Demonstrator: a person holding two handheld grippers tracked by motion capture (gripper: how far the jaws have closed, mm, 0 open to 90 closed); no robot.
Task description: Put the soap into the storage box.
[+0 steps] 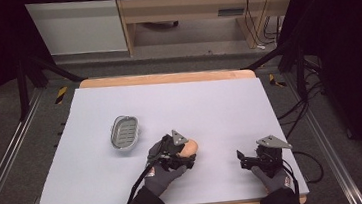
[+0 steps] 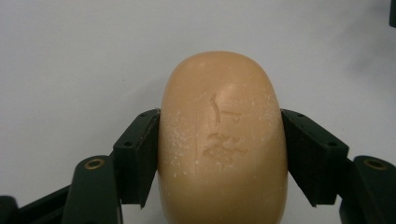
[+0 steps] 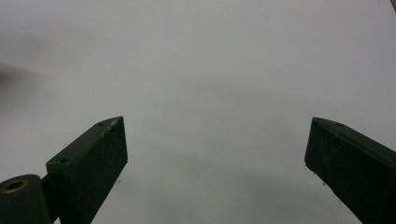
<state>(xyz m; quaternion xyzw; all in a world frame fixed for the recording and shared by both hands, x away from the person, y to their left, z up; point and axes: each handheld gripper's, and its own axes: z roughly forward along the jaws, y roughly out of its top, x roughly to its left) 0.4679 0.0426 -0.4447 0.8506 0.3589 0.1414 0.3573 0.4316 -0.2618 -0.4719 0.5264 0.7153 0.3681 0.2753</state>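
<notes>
An orange-tan bar of soap (image 2: 222, 140) with stamped characters on its face sits between both jaws of my left gripper (image 2: 220, 154), which press on its two sides. From above, the soap (image 1: 189, 147) pokes out of the left gripper (image 1: 186, 154) near the middle of the table. A grey ribbed soap dish (image 1: 123, 131) lies to the left and a little behind, apart from the soap. My right gripper (image 1: 241, 158) rests at the front right with its jaws wide apart; the right gripper (image 3: 217, 154) has bare table between them.
A pale grey mat (image 1: 169, 103) covers the wooden table (image 1: 166, 77). Dark frame rails and cables run along both sides, and a wooden cabinet (image 1: 185, 11) stands beyond the far edge.
</notes>
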